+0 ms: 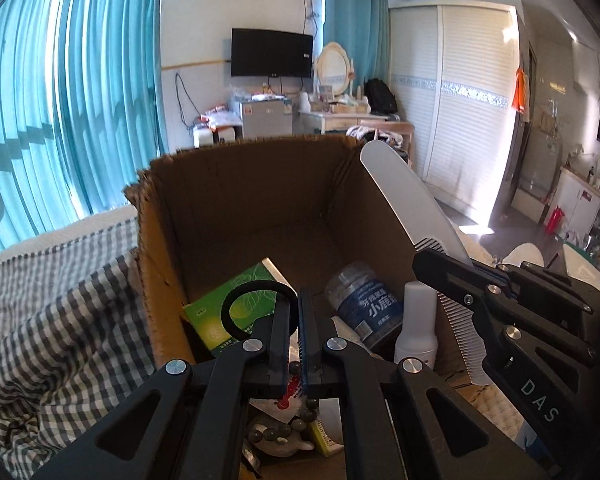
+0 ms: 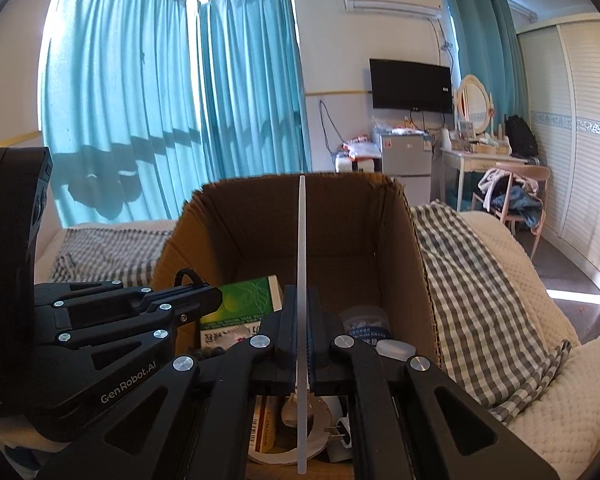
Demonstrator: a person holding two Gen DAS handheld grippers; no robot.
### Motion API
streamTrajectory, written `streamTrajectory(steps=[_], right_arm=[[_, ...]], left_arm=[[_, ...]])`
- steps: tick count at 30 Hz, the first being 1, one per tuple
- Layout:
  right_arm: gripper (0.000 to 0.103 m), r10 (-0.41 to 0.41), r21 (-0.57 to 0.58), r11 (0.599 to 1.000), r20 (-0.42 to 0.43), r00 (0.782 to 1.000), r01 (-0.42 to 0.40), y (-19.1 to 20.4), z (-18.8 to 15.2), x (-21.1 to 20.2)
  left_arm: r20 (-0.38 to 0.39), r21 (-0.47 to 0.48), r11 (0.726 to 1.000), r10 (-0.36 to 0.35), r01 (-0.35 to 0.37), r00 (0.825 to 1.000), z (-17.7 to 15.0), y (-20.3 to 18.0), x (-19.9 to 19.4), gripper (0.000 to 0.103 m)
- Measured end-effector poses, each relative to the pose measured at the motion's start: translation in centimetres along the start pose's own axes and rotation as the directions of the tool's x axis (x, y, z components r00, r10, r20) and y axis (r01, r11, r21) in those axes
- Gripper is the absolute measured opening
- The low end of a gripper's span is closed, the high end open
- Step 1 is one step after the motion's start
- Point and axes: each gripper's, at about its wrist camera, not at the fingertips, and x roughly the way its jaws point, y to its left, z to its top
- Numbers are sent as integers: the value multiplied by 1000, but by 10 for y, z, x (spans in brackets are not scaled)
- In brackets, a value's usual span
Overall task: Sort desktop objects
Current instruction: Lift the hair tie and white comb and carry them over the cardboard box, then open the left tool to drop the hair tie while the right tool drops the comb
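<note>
An open cardboard box (image 1: pixel 228 208) (image 2: pixel 396 240) stands on the bed and holds sorted things. My left gripper (image 1: pixel 294 312) is shut on a black hair band (image 1: pixel 240 300), holding it over the box above a green box (image 1: pixel 220 320). My right gripper (image 2: pixel 301 304) is shut on a white comb (image 2: pixel 301 240), seen edge-on in the right wrist view. In the left wrist view the comb (image 1: pixel 404 204) is tilted over the box's right side. The left gripper also shows in the right wrist view (image 2: pixel 216 298) at the left.
Inside the box lie a blue-labelled bottle (image 1: pixel 364 304), a white bottle (image 1: pixel 418 328), a bead string (image 1: pixel 288 428), a green box (image 2: pixel 244 304) and a white plate (image 2: pixel 284 444). A checked blanket (image 1: pixel 60 320) (image 2: pixel 480 300) lies on both sides of the box.
</note>
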Motion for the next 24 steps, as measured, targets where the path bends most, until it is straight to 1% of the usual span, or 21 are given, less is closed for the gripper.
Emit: streamTrajectory(steps=[4,9,12,13,14,15,16,17,18,19,21,22,24], right_arm=[[3,-9,6,1000,-56,998,10,-5,-6,16],[3,-17,-7,1000,-81,997,16,-3,-7,19],[3,-34,-18,999,-73,997,32,0,-5,15],[3,-39,-22,999,-70,997,38,0,-5,13],[3,-54,-28,998,-65,996,52,0,-4,10],[5,-74,-31,997,-61,995,72,1,-2,10],[8,-91,-35,995,-53,994,90,-1,-2,7],[16,-97,-31,995,-44,994,96,-2,-1,3],[26,-100,-23,995,-32,995,99,-4,1,-2],[30,-103,-14,995,-18,995,103,-6,2,-8],[44,-110,-4,994,7,994,110,-7,4,-19],[47,-116,2,993,21,993,116,-8,6,-25],[58,-130,13,991,47,990,130,-7,8,-35]], left_arm=[[-45,-1,1000,-4,4,999,-7,2,17,4],[-62,0,1000,3,-3,998,-12,2,23,4],[-65,11,1000,5,-4,998,-11,2,18,12],[-58,11,1000,9,-8,998,-10,2,14,25],[-52,7,1000,10,-9,999,-9,2,10,50],[-42,2,1000,7,-7,999,-6,3,8,63],[-29,-6,1000,27,-28,999,-4,5,3,74],[-18,-11,999,36,-36,999,-3,6,-3,76],[-10,-15,999,36,-36,999,-2,7,-9,76],[0,-20,999,34,-34,999,-1,8,-15,78],[15,-27,999,31,-31,999,1,9,-26,80],[25,-29,999,33,-33,999,3,9,-31,82],[43,-34,999,30,-28,999,6,9,-42,84]])
